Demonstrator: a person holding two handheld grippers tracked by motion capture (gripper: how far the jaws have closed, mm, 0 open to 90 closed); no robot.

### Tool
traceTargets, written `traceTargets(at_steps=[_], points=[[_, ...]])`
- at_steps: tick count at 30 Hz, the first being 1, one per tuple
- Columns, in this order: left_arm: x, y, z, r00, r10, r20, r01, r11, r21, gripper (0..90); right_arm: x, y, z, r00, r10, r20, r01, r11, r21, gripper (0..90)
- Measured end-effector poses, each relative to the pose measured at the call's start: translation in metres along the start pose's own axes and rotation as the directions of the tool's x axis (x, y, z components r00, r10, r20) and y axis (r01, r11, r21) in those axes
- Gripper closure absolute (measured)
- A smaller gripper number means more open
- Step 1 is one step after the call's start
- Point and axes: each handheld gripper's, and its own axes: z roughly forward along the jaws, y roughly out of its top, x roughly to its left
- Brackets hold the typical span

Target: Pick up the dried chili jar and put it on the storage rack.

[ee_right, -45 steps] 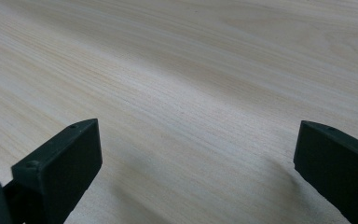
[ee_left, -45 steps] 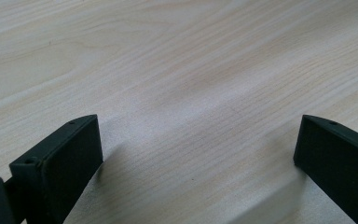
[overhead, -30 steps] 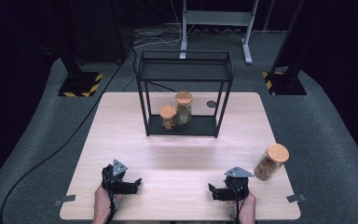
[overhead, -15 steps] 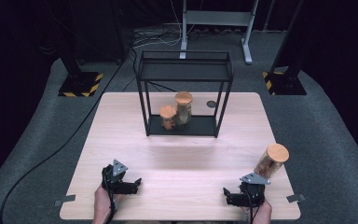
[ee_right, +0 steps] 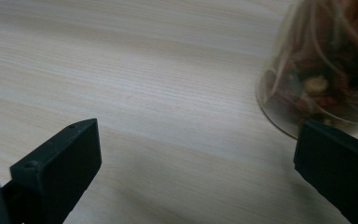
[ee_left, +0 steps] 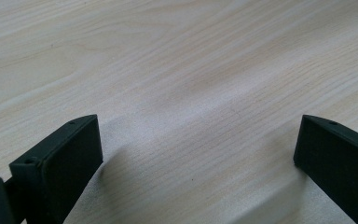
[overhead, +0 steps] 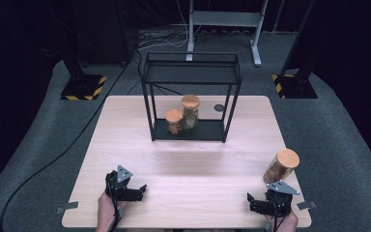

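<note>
One jar (overhead: pixel 281 165) upright, right hand-held gripper (overhead: pixel 257 203) near

1. The left gripper (overhead: pixel 136 188) is black, topped by a grey three-cornered plate.
2. The right gripper (overhead: pixel 252 200) is the same, with a dark cable trailing.
3. Each jaw is a flat black block with a small screw hole near its tip.

three cork-lidded jars (overhead: pixel 281 166), one black wire shelf (overhead: pixel 192 72), one table (overhead: pixel 125 130), two hand-held grippers (overhead: pixel 140 189)
</note>
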Motion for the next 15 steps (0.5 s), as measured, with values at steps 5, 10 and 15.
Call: traceTargets(at_steps=[5, 10, 15], points=[[0.0, 0.0, 0.0, 1.0, 0.001, 0.0, -0.001, 1.0, 0.0, 0.5, -0.008, 0.001, -0.004, 0.9994, 0.019, 0.028, -0.019, 1.0, -0.01, 0.0], [0.0, 0.0, 0.0, 1.0, 0.002, 0.0, -0.002, 1.0, -0.001, 0.5, -0.018, 0.005, -0.008, 0.9972, 0.044, 0.061, -0.042, 0.999, -0.027, 0.0], [0.0, 0.0, 0.0, 1.0, 0.002, 0.0, -0.002, 1.0, -0.002, 0.5, -0.026, 0.011, -0.011, 0.9946, 0.065, 0.081, -0.06, 0.997, -0.058, 0.0]])
